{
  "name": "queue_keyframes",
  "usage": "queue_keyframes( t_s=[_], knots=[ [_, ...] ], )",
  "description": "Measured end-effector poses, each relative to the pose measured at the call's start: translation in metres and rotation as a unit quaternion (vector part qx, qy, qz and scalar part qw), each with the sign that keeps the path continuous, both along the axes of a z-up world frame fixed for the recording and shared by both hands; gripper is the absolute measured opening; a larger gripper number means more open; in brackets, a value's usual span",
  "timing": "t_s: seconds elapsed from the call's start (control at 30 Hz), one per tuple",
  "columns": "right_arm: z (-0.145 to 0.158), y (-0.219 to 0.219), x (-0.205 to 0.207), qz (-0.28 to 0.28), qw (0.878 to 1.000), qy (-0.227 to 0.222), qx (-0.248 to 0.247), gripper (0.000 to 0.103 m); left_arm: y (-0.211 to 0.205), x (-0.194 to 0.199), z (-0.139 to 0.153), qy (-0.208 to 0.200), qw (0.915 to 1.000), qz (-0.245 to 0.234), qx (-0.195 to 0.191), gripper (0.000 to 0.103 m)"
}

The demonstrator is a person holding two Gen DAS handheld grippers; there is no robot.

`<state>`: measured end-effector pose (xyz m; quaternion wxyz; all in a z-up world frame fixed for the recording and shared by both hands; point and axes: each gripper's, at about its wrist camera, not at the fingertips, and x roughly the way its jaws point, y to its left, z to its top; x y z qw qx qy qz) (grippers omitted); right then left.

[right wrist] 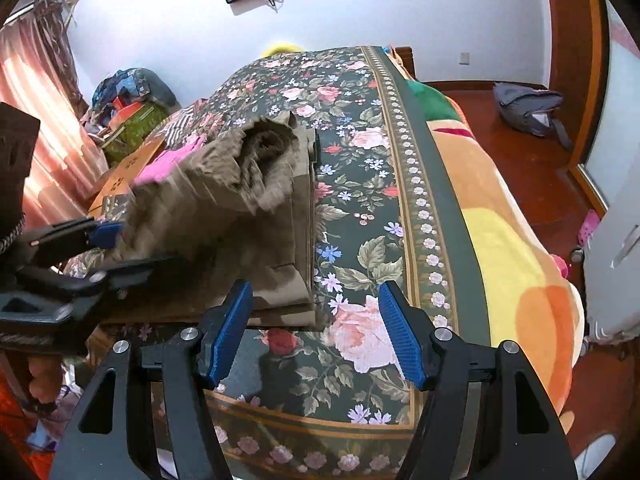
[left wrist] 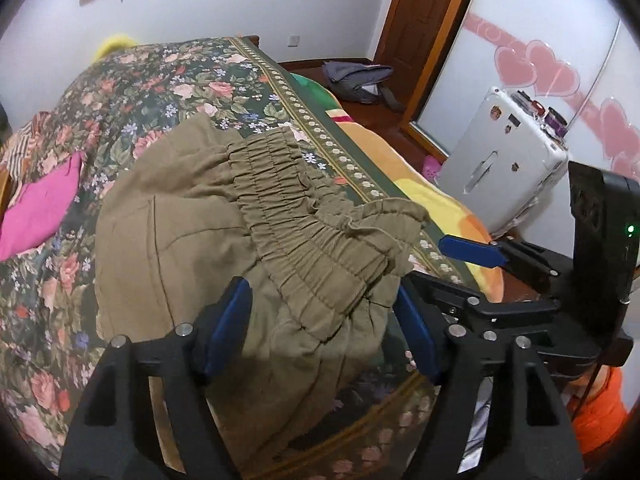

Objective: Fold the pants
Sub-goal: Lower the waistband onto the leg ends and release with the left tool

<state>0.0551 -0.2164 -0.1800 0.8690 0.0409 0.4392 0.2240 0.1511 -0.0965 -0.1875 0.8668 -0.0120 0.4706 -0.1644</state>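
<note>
Your left tool (left wrist: 324,322) stands wide, its blue pads apart on either side of the olive pants (left wrist: 224,216) and not pressing them. Your right tool (right wrist: 316,330) gapes wide over the floral bedspread (right wrist: 360,208), empty, the pants heaped just left of it.

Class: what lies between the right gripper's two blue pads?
In the right wrist view, only bare floral bedspread lies between the right gripper pads; the olive pants sit beyond its left pad, untouched.
</note>
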Motion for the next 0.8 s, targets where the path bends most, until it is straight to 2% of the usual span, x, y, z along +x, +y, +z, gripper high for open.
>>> queue_keyframes(
  t_s=[0.07, 0.2, 0.33, 0.47, 0.57, 0.7, 0.8],
  knots=[
    [0.000, 0.001, 0.001, -0.001, 1.000, -0.001, 0.000, 0.063, 0.001, -0.001, 0.004, -0.003, 1.0000, 0.003, 0.003, 0.073],
    [0.003, 0.001, -0.002, 0.004, 1.000, -0.003, 0.002, 0.063, 0.013, -0.005, 0.021, -0.012, 0.9997, 0.008, -0.022, 0.073],
    [0.005, 0.005, -0.005, 0.006, 1.000, -0.005, 0.004, 0.063, 0.035, -0.005, 0.045, -0.039, 0.9983, 0.024, -0.037, 0.075],
    [0.004, 0.013, -0.006, 0.015, 1.000, 0.002, 0.006, 0.063, 0.061, 0.009, 0.055, -0.066, 0.9961, 0.058, -0.006, 0.080],
    [0.000, 0.021, -0.006, 0.027, 1.000, 0.012, 0.007, 0.063, 0.081, 0.037, 0.041, -0.048, 0.9973, 0.055, 0.013, 0.088],
    [-0.005, 0.034, -0.005, 0.041, 0.999, 0.027, 0.018, 0.063, 0.106, 0.075, -0.005, 0.005, 0.9936, 0.086, 0.073, 0.088],
    [-0.011, 0.047, 0.000, 0.057, 0.998, 0.028, 0.013, 0.063, 0.125, 0.082, -0.034, 0.034, 0.9917, 0.107, 0.064, 0.089]
  ],
)
